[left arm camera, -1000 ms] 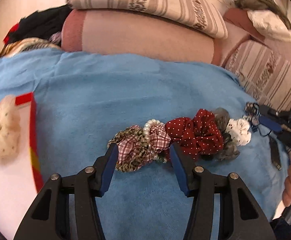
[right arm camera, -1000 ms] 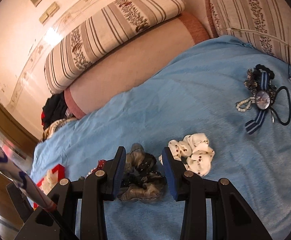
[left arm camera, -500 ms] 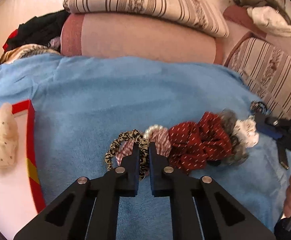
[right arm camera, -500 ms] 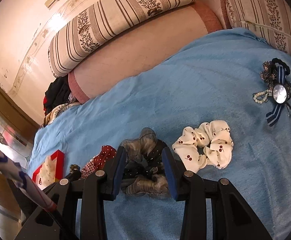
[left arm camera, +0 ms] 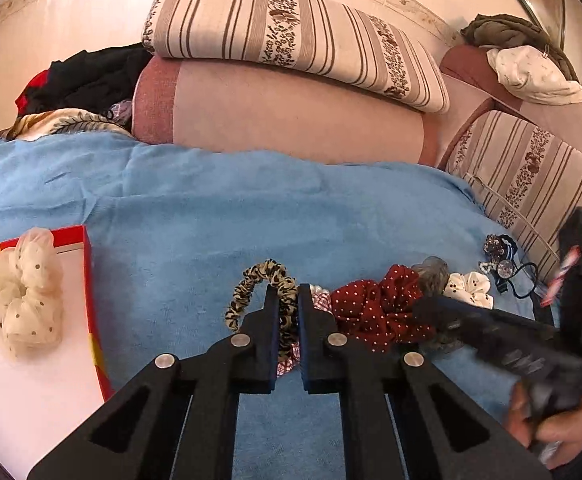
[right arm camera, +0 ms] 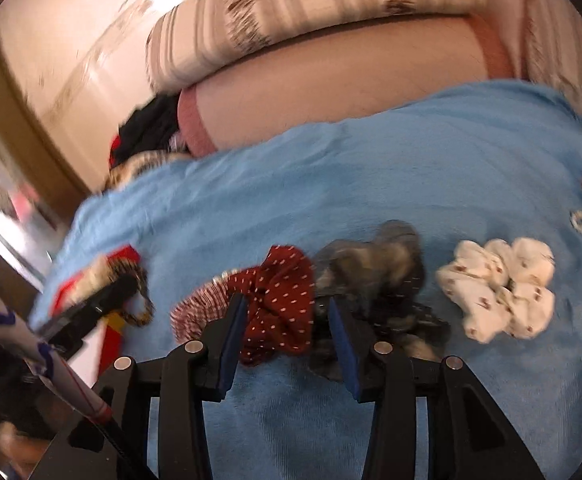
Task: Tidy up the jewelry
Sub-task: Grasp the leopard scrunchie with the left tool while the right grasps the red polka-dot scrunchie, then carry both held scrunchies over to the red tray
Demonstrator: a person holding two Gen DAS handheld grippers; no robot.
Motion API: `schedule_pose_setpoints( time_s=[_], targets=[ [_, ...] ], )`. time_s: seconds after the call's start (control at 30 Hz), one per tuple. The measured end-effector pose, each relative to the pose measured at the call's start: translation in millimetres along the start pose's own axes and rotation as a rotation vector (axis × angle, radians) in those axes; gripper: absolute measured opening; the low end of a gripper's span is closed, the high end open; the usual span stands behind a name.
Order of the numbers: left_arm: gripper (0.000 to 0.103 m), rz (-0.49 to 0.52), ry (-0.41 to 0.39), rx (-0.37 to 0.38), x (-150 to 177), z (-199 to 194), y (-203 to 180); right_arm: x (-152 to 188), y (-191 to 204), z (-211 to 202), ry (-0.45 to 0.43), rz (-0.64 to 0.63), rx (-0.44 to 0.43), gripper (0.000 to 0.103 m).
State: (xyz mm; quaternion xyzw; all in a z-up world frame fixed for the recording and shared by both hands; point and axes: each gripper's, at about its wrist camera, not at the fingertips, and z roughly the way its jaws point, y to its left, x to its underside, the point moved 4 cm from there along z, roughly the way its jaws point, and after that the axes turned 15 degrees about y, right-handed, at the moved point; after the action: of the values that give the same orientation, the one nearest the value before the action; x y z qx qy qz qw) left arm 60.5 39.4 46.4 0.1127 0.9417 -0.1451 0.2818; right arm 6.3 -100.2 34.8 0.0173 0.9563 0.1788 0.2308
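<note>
My left gripper (left arm camera: 289, 300) is shut on a leopard-print scrunchie (left arm camera: 251, 284) and holds it just above the blue blanket (left arm camera: 251, 208). A checked scrunchie (left arm camera: 323, 300) lies right behind it, then a red dotted scrunchie (left arm camera: 375, 312), a grey one (left arm camera: 435, 272) and a white cherry-print one (left arm camera: 471, 286). My right gripper (right arm camera: 287, 320) is open, its fingers on either side of the red dotted scrunchie (right arm camera: 279, 308). The grey scrunchie (right arm camera: 371, 268) and the white one (right arm camera: 499, 284) lie to its right. A red-rimmed box (left arm camera: 89, 280) at the left holds a cream dotted scrunchie (left arm camera: 23, 292).
Small jewelry with a blue ribbon and black hair ties (left arm camera: 503, 260) lies at the far right. Striped cushions (left arm camera: 291, 36) and a pink bolster (left arm camera: 291, 116) line the back. Clothes (left arm camera: 83, 76) are heaped at the back left.
My left gripper closed on the leopard scrunchie and lifted it away from the checked one. My right gripper swung left from the grey scrunchie to the red dotted one; its view is blurred.
</note>
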Motion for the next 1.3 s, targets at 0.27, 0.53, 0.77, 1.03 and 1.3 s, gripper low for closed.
schedule_pose_setpoints(
  time_s=[0.27, 0.53, 0.77, 1.03, 1.3],
  targets=[
    [0.008, 0.0, -0.008, 0.005, 1.6, -4.7, 2.5, 2.2, 11.3, -22.6, -0.113, -0.063, 0.043, 0.005],
    [0.008, -0.014, -0.035, -0.004, -0.9, -10.7, 6.3, -1.0, 5.0, -60.1, -0.235, -0.027, -0.033, 0.005],
    [0.008, -0.005, -0.046, -0.023, -0.5, -13.6, 6.2, -1.0, 6.6, -70.0, -0.267, -0.022, -0.042, 0.005],
    [0.008, -0.004, -0.05, -0.033, -0.6, -16.7, 6.9, -1.9, 6.7, -77.1, -0.29, -0.022, -0.045, 0.005],
    [0.008, -0.005, -0.053, -0.045, 2.0, -18.1, 8.9, 0.8, 14.8, -81.1, -0.296, -0.049, -0.064, 0.005]
  ],
)
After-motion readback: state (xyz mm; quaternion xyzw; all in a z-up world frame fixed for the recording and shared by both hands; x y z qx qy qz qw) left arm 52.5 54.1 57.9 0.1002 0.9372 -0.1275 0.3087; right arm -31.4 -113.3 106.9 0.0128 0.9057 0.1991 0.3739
